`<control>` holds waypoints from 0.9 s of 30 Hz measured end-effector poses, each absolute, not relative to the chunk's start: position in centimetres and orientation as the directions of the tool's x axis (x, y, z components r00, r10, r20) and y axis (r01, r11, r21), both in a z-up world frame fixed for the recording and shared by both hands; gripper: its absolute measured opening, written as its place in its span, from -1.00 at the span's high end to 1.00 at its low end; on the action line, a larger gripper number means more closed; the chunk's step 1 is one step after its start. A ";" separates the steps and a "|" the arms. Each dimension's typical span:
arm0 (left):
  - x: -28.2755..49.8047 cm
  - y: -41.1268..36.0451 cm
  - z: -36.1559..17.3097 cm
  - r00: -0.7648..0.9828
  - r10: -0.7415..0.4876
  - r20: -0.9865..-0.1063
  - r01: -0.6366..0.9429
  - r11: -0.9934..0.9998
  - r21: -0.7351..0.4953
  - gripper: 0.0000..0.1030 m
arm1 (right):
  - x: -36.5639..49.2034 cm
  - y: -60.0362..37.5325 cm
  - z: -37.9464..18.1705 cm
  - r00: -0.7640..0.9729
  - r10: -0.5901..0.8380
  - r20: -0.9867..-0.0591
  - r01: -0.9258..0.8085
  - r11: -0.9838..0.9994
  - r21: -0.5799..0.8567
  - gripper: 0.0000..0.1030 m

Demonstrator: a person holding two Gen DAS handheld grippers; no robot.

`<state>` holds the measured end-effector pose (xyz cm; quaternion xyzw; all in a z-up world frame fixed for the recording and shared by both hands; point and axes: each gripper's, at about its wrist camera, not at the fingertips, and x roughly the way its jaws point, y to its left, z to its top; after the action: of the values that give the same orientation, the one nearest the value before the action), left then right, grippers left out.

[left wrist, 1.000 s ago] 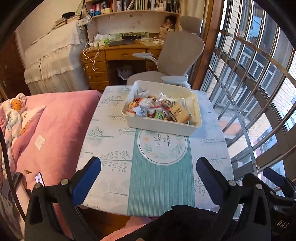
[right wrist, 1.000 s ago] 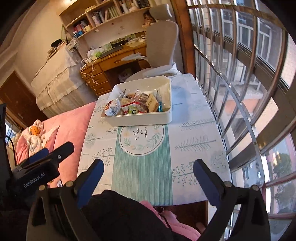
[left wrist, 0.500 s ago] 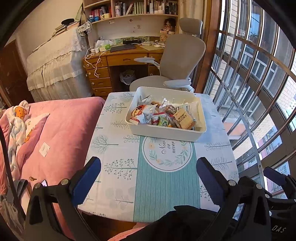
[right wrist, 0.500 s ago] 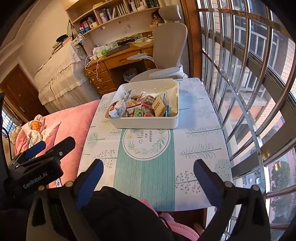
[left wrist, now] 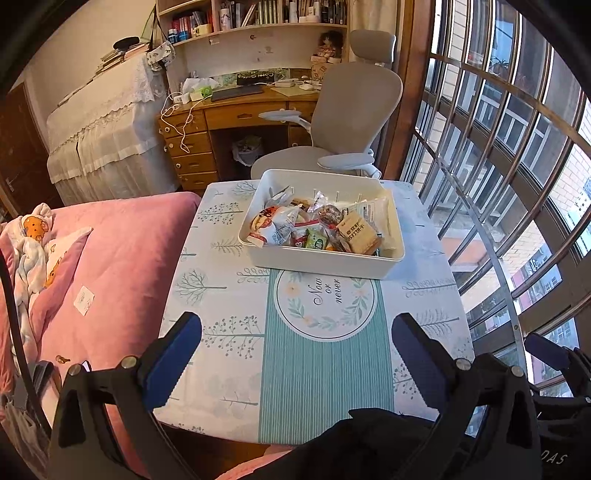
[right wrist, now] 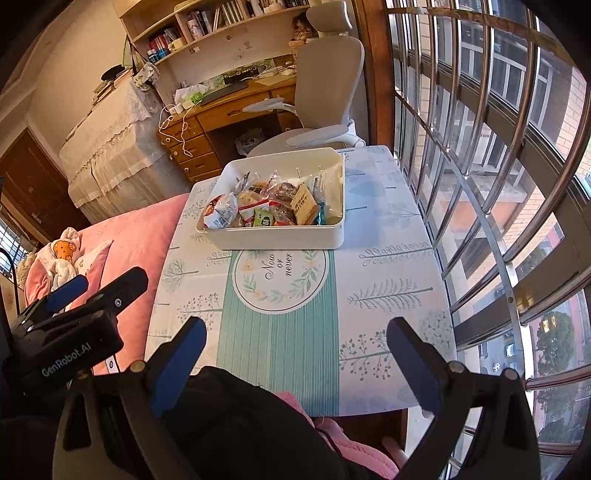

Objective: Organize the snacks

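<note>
Both the left gripper (left wrist: 295, 343) and right gripper (right wrist: 293, 341) are hovering wide apart, empty, near the white rectangular plastic bin (left wrist: 317, 264) of wrapped snacks (left wrist: 314, 229).

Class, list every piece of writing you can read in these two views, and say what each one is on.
"Now or never": tablecloth.
"GenRobot.AI": left claw body, right view.
"DAS": right claw body, cut off.
Snack packets in the white box: too small to read.
Book spines: blurred.

Both grippers are black frames with silver screws and blue pads on their fingers (left wrist: 173, 358). The left gripper (right wrist: 70, 291) body carries white "GenRobot.AI" lettering. The right gripper (right wrist: 295, 354) is built the same way.
</note>
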<state>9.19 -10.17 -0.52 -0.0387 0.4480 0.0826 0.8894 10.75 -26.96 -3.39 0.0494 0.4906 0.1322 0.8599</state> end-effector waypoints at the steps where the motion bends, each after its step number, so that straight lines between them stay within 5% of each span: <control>1: 9.2 -10.2 -0.5 0.585 0.113 -0.803 -0.182 0.983 0.006 -0.99 | 10.8 -27.1 -3.4 0.482 0.276 -0.832 -0.179 0.960 0.215 -0.92; 27: 9.2 -12.0 -1.4 0.572 0.135 -0.809 -0.205 0.979 0.019 -0.99 | 11.7 -28.9 -4.8 0.434 0.294 -0.851 -0.196 0.953 0.230 -0.92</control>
<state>9.15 -11.97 -1.39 -0.0383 0.4524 0.0960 0.8858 11.72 -28.95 -4.79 0.0481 0.5118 0.1449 0.8454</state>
